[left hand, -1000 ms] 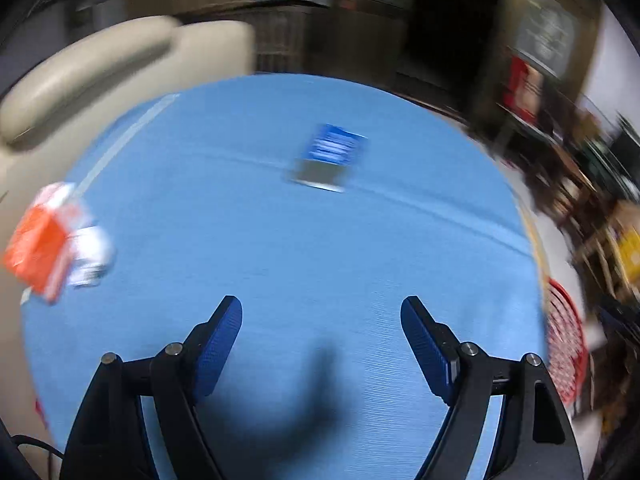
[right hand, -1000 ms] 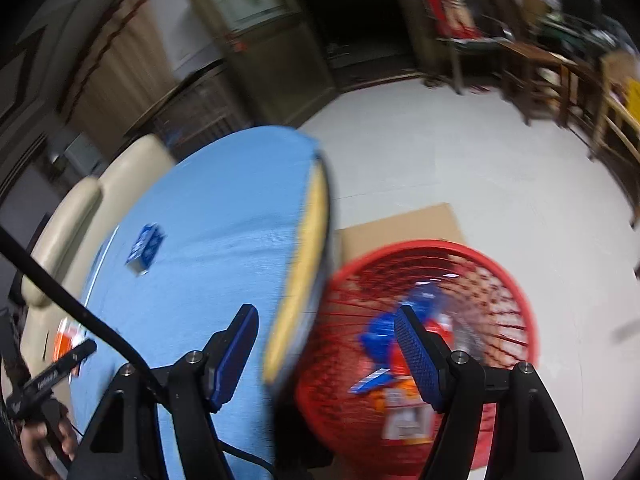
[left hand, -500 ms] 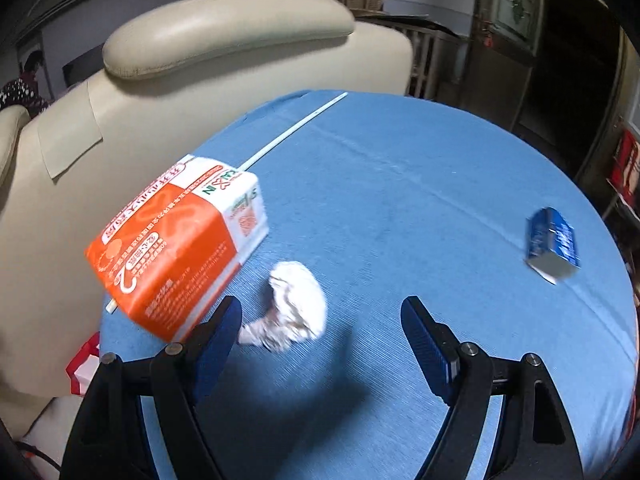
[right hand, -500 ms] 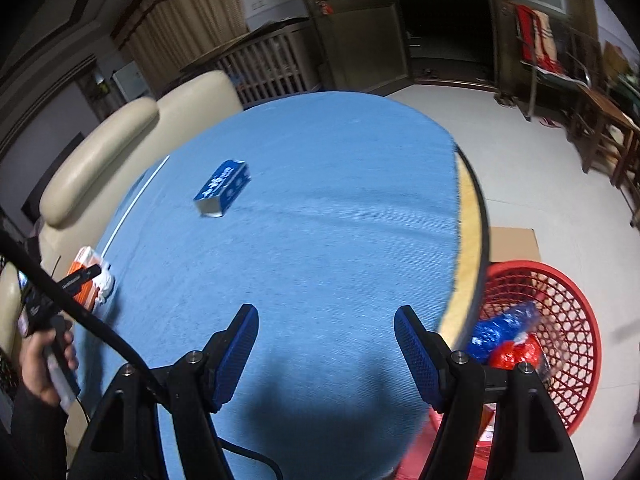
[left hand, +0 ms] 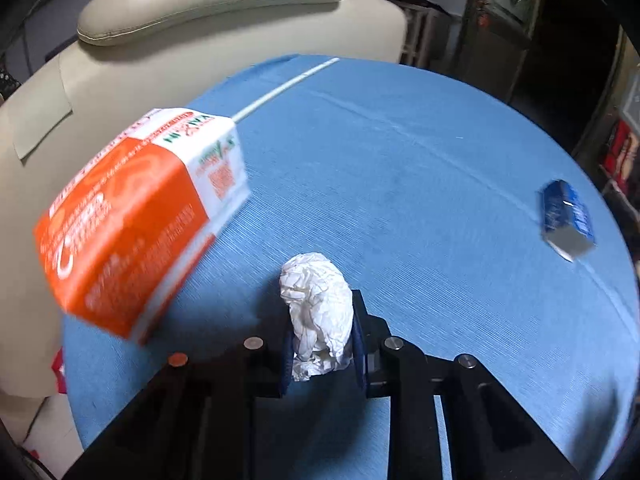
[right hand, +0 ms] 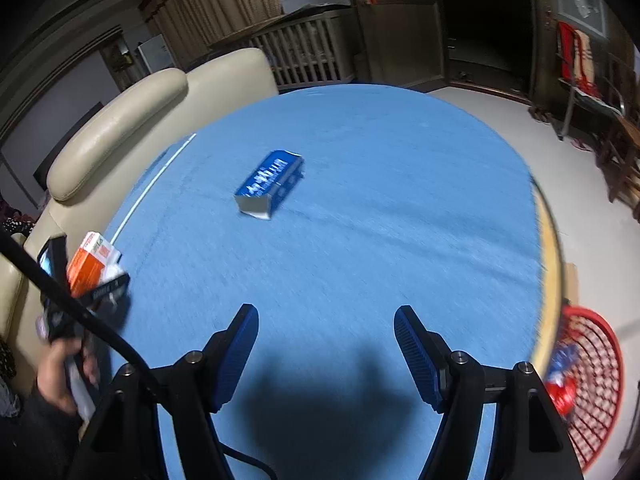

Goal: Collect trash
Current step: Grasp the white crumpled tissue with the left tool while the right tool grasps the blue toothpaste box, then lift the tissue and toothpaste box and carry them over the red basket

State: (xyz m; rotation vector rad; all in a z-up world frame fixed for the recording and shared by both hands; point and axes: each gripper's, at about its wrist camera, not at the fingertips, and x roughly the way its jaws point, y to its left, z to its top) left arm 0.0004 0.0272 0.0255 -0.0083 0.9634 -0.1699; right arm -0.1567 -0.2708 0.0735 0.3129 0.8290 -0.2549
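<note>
While angled steeply down at the round blue-clothed table [left hand: 400,184], left gripper [left hand: 322,344] has just closed, pads pinching the crumpled white paper wad [left hand: 316,308]. Orange-and-white tissue pack [left hand: 136,220] at its 10 o'clock. Right gripper [right hand: 326,350] half-open, empty; blue rectangular carton [right hand: 270,188] at 11 o'clock, red mesh basket [right hand: 592,380] at 3.

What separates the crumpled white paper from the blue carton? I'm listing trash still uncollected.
The crumpled white paper is a shapeless wad; the blue carton is a printed box. The paper sits clamped in the left gripper; the carton lies untouched. Both are on the blue table.
</note>
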